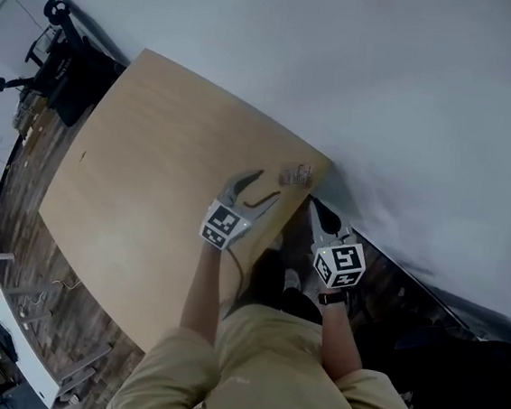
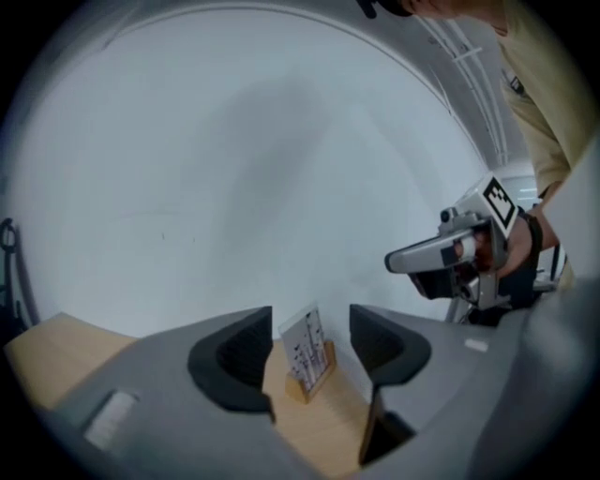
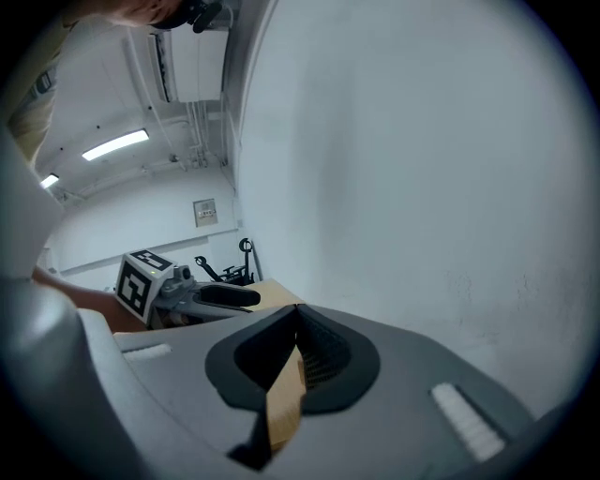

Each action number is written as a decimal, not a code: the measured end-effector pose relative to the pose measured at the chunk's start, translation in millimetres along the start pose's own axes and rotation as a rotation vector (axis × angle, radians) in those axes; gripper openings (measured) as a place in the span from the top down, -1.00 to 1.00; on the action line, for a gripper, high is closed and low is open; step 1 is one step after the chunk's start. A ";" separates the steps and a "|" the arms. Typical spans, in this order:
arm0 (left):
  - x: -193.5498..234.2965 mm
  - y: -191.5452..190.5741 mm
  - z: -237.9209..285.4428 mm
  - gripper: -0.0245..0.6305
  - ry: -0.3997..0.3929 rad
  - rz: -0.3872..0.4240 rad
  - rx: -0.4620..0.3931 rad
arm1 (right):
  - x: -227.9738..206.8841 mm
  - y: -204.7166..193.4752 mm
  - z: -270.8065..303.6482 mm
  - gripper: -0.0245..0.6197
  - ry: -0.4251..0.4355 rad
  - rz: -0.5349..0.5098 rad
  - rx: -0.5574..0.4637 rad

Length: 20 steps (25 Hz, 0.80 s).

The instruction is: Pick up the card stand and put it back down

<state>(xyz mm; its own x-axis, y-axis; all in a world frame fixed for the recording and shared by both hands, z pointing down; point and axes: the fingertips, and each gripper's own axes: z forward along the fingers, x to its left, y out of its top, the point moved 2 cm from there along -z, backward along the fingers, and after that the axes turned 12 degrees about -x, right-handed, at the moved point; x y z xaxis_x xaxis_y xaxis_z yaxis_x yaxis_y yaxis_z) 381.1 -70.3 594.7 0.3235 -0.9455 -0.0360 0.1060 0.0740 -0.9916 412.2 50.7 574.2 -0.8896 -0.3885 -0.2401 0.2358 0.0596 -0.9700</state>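
The card stand (image 1: 296, 174), a small wooden base holding a printed white card, stands upright near the far right corner of the light wooden table (image 1: 147, 197). My left gripper (image 1: 266, 187) lies just short of it, jaws open. In the left gripper view the card stand (image 2: 309, 354) sits on the table beyond the spread fingertips of the left gripper (image 2: 311, 328), and neither pad touches it. My right gripper (image 1: 317, 207) hovers off the table's right edge, its jaws shut on nothing (image 3: 298, 323).
A white wall rises close behind the table's far edge. Dark office chairs (image 1: 58, 51) stand at the far left and a white cabinet (image 1: 27, 348) at the near left, on a dark wooden floor. The person's legs press against the table's near corner.
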 end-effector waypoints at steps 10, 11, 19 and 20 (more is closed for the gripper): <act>-65.8 90.2 -41.6 0.57 0.228 -0.045 -0.179 | 31.7 74.9 -37.1 0.91 0.068 -0.110 -0.096; -70.5 94.7 -44.7 0.61 0.243 -0.050 -0.190 | 32.6 78.0 -41.3 0.91 0.069 -0.114 -0.100; -96.8 112.9 -54.4 0.87 0.378 -0.073 -0.241 | 27.9 88.2 -69.8 0.91 0.058 -0.135 -0.115; -98.2 112.7 -55.8 0.90 0.387 -0.082 -0.237 | 29.2 88.9 -71.2 0.91 0.058 -0.139 -0.115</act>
<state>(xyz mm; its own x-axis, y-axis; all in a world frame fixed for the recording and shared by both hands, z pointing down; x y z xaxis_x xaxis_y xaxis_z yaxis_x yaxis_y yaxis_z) 308.8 13.2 479.6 -0.0571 -0.9974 0.0444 -0.1160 -0.0375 -0.9925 379.3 110.1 478.3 -0.9323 -0.3469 -0.1023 0.0659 0.1153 -0.9911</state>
